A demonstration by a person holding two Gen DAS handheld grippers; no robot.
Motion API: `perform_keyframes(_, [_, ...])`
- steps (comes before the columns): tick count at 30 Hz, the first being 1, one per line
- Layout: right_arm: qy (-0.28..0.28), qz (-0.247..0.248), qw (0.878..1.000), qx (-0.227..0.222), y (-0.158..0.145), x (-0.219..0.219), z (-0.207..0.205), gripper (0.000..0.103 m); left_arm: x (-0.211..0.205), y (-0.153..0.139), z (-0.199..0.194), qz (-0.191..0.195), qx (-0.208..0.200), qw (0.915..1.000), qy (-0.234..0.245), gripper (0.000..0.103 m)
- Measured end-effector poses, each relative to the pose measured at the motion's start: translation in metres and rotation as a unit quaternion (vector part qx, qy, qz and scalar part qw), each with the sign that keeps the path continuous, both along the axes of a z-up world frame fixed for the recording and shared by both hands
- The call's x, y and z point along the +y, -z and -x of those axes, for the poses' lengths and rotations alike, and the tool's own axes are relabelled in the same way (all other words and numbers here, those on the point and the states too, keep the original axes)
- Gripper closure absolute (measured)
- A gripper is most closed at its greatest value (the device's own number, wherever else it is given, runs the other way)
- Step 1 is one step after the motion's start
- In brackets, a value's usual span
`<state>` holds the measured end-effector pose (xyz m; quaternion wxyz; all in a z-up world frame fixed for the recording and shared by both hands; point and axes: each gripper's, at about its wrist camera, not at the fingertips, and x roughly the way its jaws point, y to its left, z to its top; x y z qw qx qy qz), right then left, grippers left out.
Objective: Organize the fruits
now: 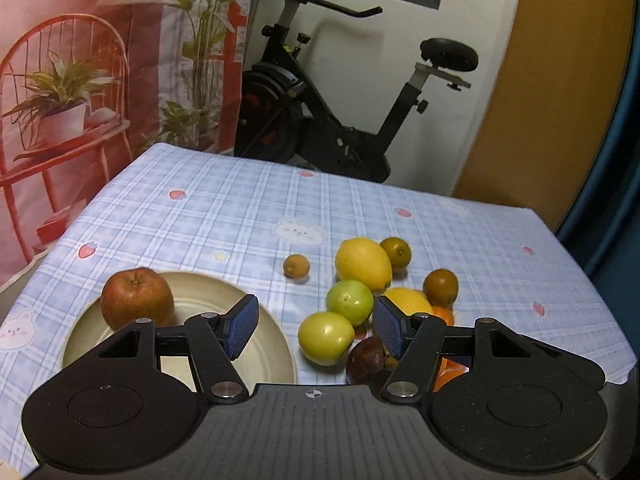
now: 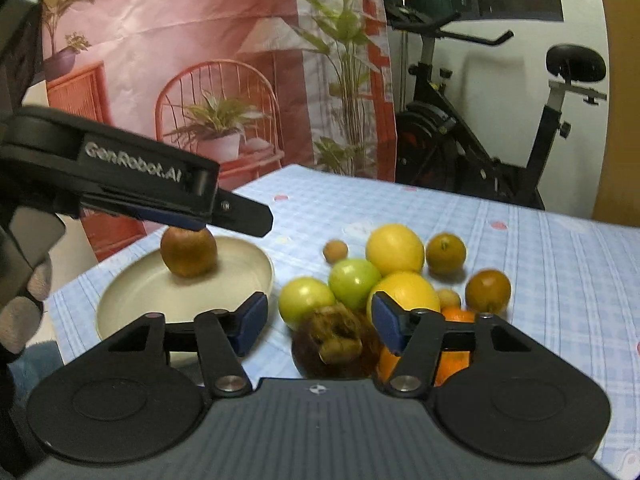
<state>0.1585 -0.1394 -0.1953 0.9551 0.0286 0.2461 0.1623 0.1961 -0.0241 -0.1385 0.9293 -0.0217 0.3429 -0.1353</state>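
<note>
Your right gripper hangs with its jaws apart and nothing pressed between the pads, a dark brown mangosteen just below the gap. Your left gripper is likewise spread and empty. Beyond them the green, yellow and orange fruits cluster on the checked tablecloth; the red apple sits in the cream plate to the left.

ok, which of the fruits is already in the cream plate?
Only the reddish-brown apple, sitting at the far side of the round cream plate. The yellow lemons, green fruits and the rest lie on the checked tablecloth beside the plate.
</note>
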Motion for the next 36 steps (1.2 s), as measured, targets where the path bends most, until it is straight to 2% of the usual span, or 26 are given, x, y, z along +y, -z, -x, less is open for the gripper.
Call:
perform_keyframes(16, [0.007,0.002,1.000,0.022,0.019,-0.001,-0.013,0.046,-0.002,0.010,-0.004,-0.005,0.037,0.9993,0.000,0.037])
perform_keyframes(28, [0.002,0.019,1.000,-0.006,0.030,0.005,-0.009,0.042,-0.015,0.020,-0.002,-0.009,0.054,0.9977,0.039,0.036])
perform_keyframes(36, [-0.005,0.015,1.000,-0.006,0.031,0.004,-0.009,0.041,-0.021,0.029,-0.002,-0.009,0.073,0.9956,0.058,0.036])
